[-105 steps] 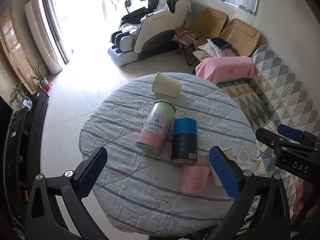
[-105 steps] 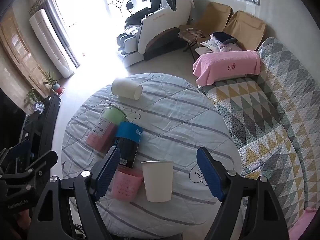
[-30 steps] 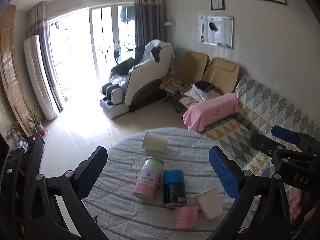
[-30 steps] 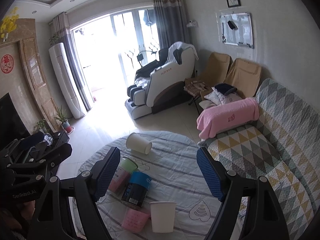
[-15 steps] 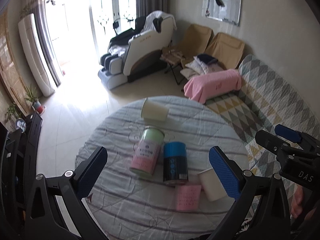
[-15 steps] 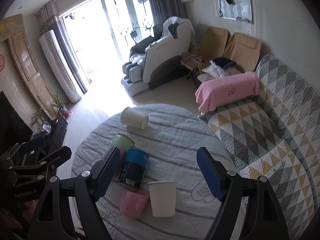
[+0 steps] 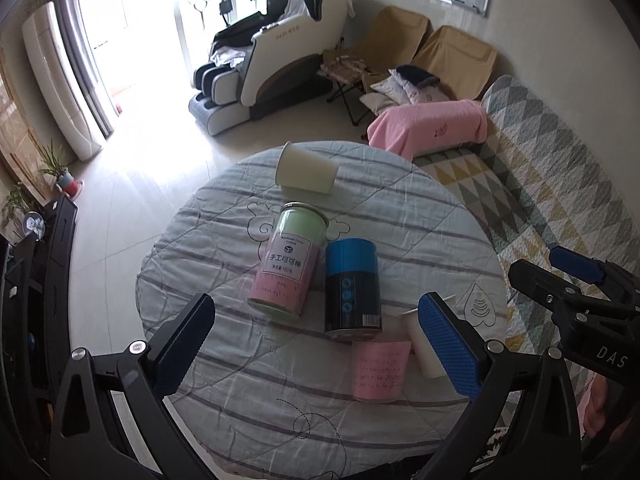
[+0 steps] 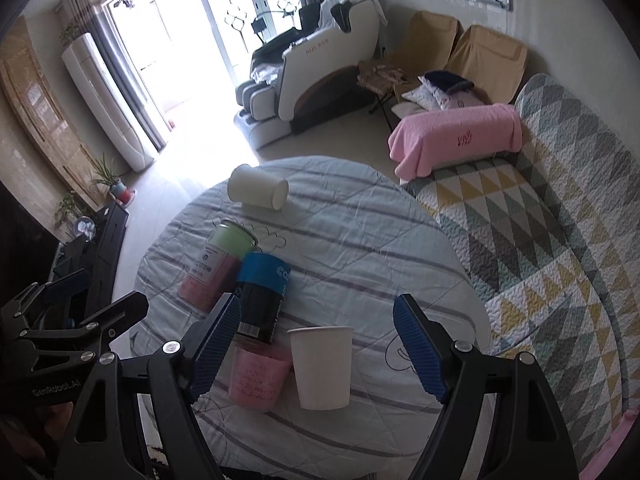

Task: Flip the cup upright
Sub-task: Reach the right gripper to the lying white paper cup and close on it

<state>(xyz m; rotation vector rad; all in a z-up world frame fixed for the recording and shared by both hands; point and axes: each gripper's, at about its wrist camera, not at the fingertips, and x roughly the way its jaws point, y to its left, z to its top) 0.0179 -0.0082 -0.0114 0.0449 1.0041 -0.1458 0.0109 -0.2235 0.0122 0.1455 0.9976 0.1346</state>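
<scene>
A white paper cup [image 7: 306, 169] lies on its side at the far edge of the round table [image 7: 440, 220]; it also shows in the right wrist view [image 8: 258, 192]. A second white cup [image 8: 321, 366] stands near the front edge, beside a pink cup [image 8: 258, 378]. In the left wrist view the pink cup [image 7: 380, 370] shows, and the white cup [image 7: 424, 354] is partly hidden by a finger. My left gripper [image 7: 316, 348] is open above the table's near side. My right gripper [image 8: 316, 348] is open above the near white cup.
A green-and-pink tin [image 7: 290, 264] and a blue-and-black tin [image 7: 352, 288] lie on their sides mid-table. A quilted sofa [image 8: 560, 220] runs along the right, with a pink blanket [image 8: 456, 136]. A massage chair [image 7: 276, 52] stands beyond the table.
Both cameras have tilted down and moved closer to the table over the last second. The cups and tins have not moved. Both grippers stay open.
</scene>
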